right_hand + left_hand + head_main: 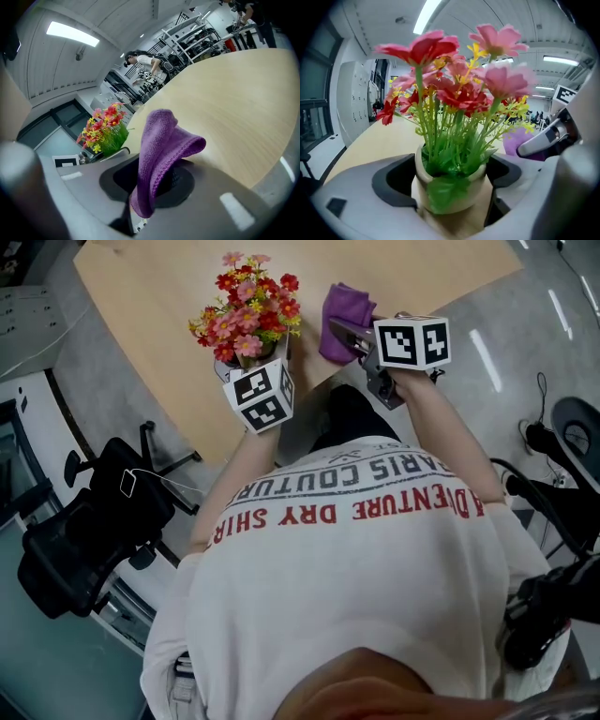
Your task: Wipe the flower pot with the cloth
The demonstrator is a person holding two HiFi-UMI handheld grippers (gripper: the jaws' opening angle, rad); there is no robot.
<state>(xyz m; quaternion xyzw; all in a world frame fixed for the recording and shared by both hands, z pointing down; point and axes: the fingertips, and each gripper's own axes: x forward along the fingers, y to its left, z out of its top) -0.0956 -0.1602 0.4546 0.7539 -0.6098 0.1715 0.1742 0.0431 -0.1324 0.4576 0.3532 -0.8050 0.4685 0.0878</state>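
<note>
Just one flower pot, one cloth.

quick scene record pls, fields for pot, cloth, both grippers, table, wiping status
flower pot: cream, holds red and pink flowers, stands near the table edge
cloth: purple, bunched, sticks up out of the right gripper's jaws
left gripper: jaws wide, one on each side of the flower pot; unclear whether the pads press on it
right gripper: shut on the cloth, held to the right of the flower pot
table: light wood
wiping status: cloth apart from the flower pot, no contact yet
</note>
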